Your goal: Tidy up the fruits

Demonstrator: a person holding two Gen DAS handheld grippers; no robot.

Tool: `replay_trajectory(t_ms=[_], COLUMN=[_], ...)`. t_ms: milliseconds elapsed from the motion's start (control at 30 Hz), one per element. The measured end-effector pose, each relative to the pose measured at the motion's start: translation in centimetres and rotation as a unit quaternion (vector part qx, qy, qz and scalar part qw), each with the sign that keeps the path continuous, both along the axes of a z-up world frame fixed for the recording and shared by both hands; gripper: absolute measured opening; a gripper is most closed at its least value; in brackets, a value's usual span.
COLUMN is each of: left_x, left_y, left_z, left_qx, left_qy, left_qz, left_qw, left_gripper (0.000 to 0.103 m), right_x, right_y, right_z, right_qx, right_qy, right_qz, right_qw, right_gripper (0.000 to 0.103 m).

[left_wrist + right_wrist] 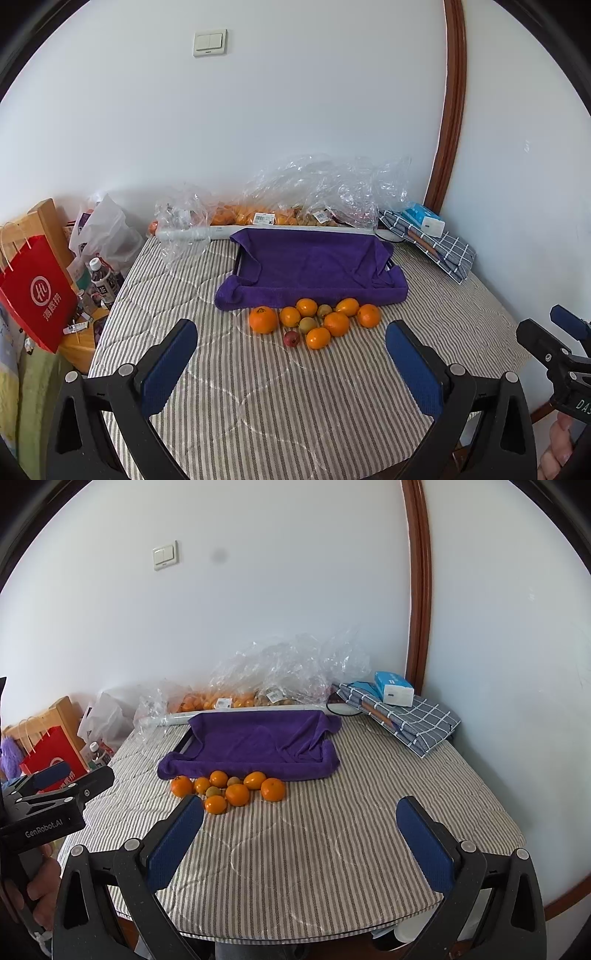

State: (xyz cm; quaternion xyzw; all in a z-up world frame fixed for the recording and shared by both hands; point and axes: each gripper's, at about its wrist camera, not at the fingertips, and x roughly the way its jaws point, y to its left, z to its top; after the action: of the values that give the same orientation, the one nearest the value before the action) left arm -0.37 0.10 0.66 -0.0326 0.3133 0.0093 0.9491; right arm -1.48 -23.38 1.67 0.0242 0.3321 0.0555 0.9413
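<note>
Both of my grippers fill the bottom of their frames with nothing between the blue pads: my left gripper (291, 341) has its fingers spread wide and empty over the striped tabletop (258, 398), and my right gripper (299, 818) is spread just as wide, also empty. At the right edge of the left view the right gripper shows again, with my hand (557, 443) under it in the lower right corner. Mid-frame in the left view, the fruits (314, 319) lie in a tight cluster on the tabletop: several oranges, two small greenish-brown ones among them, and a small red one (291, 339) at the cluster's lower left. In the right view my left finger (173, 843) hides the cluster's lower left edge. Just above the fruits, touching or nearly so, sits a tray (239, 263) draped in a purple towel (314, 266). Above that, against the wall, are clear bags (317, 192) holding more oranges. A folded checked cloth (439, 245) with a blue-and-white box (424, 218) on it lies at centre right, and a red bag (35, 295) stands at the left edge.
</note>
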Motion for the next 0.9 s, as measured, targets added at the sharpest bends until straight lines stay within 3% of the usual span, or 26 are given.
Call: replay_trajectory(t_ms=[300,467,700,900], left_x=[2.0,3.9,7.6,9.8], left_y=[0.4,1.2,3.7,5.3], left_z=[-0.2,-1.9,-6.4,-10.2], left_qx=[0.000,-0.001,-0.015,-0.003], left_qy=[0.004,0.013,0.049,0.079], left_qz=[0.000,0.016,0.039,0.038], left_qw=[1.0000,0.9998,0.9979,0.9961], left_gripper=[0.103,0.103,0.102,0.099], right_x=[1.6,3.5,7.9,11.8], right_y=[0.2,0.4,0.8,1.3], right_z=[-0.5,-1.9,-6.3,-11.7], right_qx=[0.002,0.000,-0.005,0.019], right_qy=[0.003,0.011,0.056,0.112], right_qz=[-0.003,0.001,0.005,0.012], right_qw=[1.000,1.000,0.998,0.993], right_gripper=[0.103,0.103,0.102,0.093])
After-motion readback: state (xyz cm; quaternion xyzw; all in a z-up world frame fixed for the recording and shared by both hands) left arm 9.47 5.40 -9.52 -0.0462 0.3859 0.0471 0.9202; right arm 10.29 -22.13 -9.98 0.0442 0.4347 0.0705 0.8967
